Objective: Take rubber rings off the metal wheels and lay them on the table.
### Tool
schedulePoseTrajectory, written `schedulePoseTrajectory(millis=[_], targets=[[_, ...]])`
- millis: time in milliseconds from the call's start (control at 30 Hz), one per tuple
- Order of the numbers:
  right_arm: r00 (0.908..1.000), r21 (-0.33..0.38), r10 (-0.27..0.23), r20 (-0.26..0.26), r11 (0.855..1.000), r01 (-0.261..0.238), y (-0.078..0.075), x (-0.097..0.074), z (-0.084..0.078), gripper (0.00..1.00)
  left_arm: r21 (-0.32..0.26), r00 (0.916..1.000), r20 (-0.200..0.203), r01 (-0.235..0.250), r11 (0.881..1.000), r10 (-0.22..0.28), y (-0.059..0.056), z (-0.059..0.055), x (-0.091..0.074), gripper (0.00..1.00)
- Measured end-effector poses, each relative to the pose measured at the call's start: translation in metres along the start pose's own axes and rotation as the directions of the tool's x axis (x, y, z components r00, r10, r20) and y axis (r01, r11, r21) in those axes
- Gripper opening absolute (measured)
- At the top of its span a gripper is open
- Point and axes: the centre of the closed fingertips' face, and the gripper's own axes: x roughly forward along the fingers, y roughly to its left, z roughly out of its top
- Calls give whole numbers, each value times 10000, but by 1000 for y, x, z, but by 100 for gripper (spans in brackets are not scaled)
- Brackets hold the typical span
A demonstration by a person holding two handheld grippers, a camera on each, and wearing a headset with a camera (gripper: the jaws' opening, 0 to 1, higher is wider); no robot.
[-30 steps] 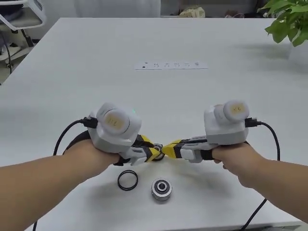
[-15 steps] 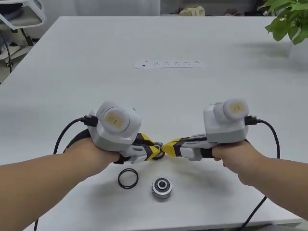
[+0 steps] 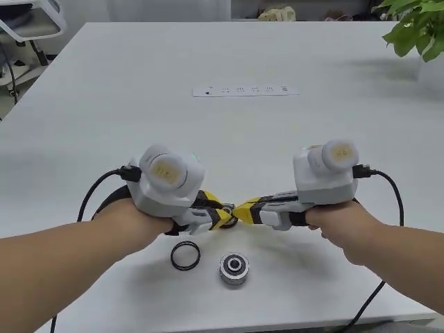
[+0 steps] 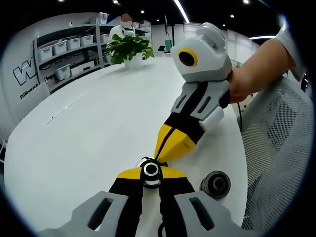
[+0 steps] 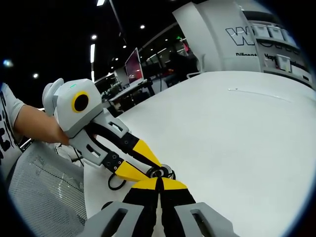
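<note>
We are clamping a small metal wheel [image 4: 150, 170] between the yellow jaws of the left tool [image 4: 150, 177], which are closing tightly on its sides. We are bringing the right tool [image 5: 158, 181] tip to tip against it, jaws pressed together and touching the wheel's dark rim, though we cannot tell whether they are pinching the rubber there. A loose rubber ring [image 3: 185, 255] is lying flat on the white worktop [image 3: 208, 132] just nearer us than the left tool's tips, and a second wheel [image 3: 234, 268] is sitting beside that ring, near the spot where both tools are meeting.
</note>
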Motion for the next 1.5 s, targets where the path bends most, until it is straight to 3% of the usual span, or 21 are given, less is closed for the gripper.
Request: schedulePoseTrajectory(millis=[633,833,1200,1500], targets=[[9999,-89,126,-4,9999,-127,1,2,1,0,59,10000,-28,20,10000,-20,-1,0,0,7],[9990,-51,385,247,9992,-384,6,2,7,0,65,10000,-37,6,10000,-6,-1,0,0,7],[9992,-340,321,256,9989,-312,4,3,6,0,77,10000,-62,-60,10000,61,-1,0,0,7],[9989,-52,337,323,9994,-335,3,4,6,0,-1,9999,95,-85,10000,85,0,0,-1,7]])
